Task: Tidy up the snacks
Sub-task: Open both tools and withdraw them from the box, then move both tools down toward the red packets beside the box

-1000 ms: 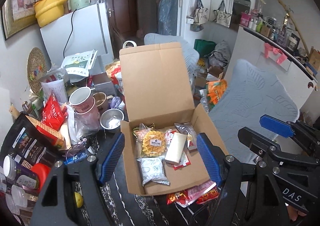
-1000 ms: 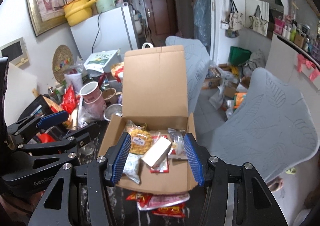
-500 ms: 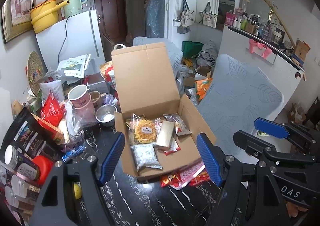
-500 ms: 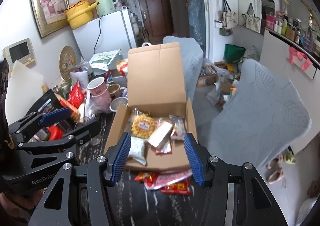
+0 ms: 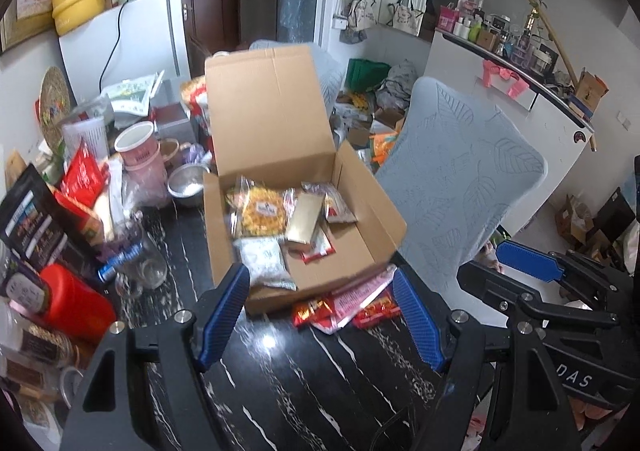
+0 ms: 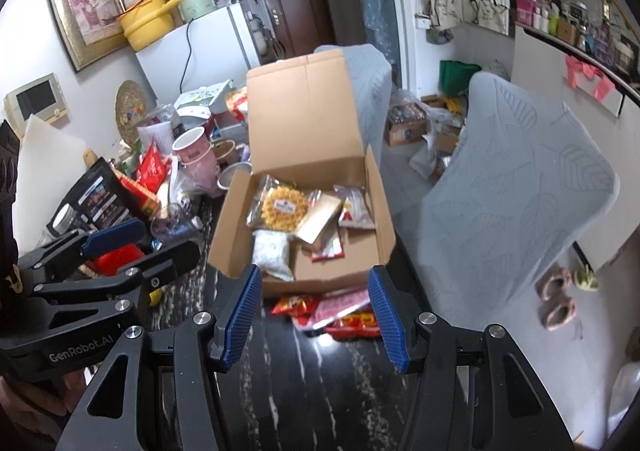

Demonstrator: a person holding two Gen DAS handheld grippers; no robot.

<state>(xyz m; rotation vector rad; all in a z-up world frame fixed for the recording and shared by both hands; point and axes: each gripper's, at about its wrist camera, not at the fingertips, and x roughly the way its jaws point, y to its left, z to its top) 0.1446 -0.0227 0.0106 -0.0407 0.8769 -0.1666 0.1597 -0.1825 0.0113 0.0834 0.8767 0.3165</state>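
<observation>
Both your jaws stand spread and empty: left gripper [image 5: 320, 315] and right gripper [image 6: 314, 309] hover just short of the cardboard box [image 6: 384, 211]. Inside the box, lid up, lie a yellow snack bag [image 6: 284, 207], a gold packet [image 6: 320, 219] and a white pouch [image 6: 272, 251]. Against its near wall, the red packets [image 6: 340, 309] are left to pack.

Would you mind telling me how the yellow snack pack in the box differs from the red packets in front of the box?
The yellow pack lies inside the cardboard box, near its back; the red packets lie outside on the black table, partly tucked under the box's front edge. The yellow pack is clear wrap with a round label; the red packets are opaque and printed. Neither is held by a hand-held gripper.
</observation>
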